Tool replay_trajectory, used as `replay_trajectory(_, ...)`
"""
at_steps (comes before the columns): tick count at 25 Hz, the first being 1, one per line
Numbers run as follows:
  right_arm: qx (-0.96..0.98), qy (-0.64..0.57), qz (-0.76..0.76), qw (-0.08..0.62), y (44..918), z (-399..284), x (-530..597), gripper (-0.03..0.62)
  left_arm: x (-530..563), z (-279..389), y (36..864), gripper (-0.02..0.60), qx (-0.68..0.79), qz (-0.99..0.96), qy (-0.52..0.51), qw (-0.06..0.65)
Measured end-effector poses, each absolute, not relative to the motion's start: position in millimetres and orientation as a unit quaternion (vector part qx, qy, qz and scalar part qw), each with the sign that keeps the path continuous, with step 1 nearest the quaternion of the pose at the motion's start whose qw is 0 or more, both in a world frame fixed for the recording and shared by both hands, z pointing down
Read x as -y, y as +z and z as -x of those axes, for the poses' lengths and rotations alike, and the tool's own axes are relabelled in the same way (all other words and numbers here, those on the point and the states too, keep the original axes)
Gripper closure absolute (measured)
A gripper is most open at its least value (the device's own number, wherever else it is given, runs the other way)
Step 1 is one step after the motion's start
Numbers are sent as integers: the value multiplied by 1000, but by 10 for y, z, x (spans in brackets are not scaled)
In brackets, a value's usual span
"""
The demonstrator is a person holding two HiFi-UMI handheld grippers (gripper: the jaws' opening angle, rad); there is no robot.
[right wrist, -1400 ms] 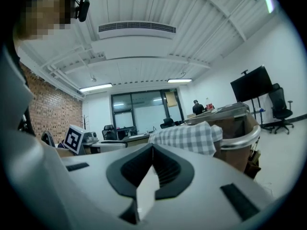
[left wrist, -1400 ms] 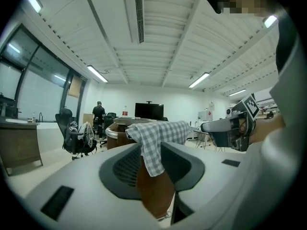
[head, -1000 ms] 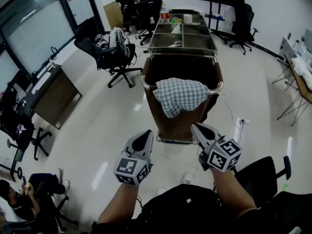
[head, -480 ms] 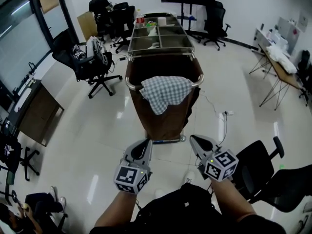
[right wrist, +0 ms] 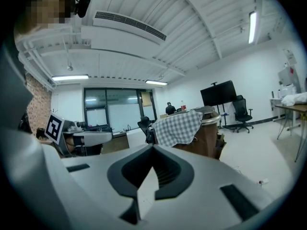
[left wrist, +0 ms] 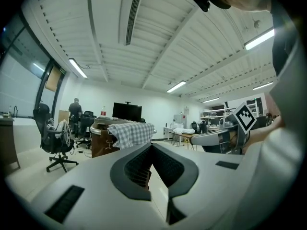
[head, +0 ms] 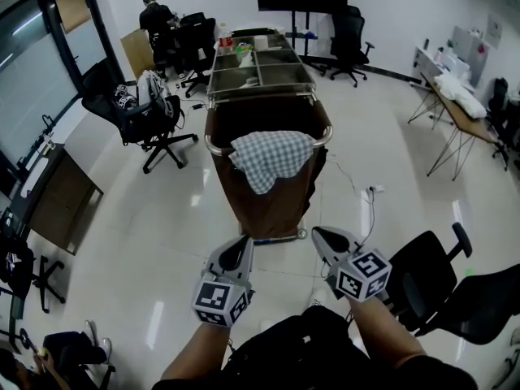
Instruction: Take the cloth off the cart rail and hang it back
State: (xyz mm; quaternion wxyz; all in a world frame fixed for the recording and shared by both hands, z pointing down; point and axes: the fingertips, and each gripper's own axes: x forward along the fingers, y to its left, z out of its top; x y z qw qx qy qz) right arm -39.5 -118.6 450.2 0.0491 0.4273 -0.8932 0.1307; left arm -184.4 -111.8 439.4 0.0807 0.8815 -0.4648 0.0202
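A grey-and-white checked cloth [head: 270, 158] hangs over the near rail [head: 213, 148] of a brown cart [head: 268, 205] in the middle of the head view. The cloth also shows ahead in the left gripper view [left wrist: 129, 132] and the right gripper view [right wrist: 178, 126]. My left gripper [head: 245, 240] and right gripper [head: 316, 232] are held side by side low in front of me, short of the cart and apart from the cloth. In both gripper views the jaws meet at the tip with nothing between them: left gripper [left wrist: 151, 144], right gripper [right wrist: 153, 146].
A black office chair with a backpack [head: 138, 112] stands left of the cart. Another black chair [head: 431, 275] is close at my right. A dark desk [head: 57, 205] is at far left and a folding table [head: 455, 96] at far right. A cable and socket [head: 375, 190] lie on the floor.
The head view has swung, so the cart and cloth sit further left and higher in the picture. Both grippers stay shut and in nearly the same place.
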Motion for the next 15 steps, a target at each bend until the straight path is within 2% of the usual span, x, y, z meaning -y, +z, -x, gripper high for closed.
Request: replay_trajectory(15,900,127,-414,51,4453,518,1204,583,1127,2022,4294,581,487,-871,9,71)
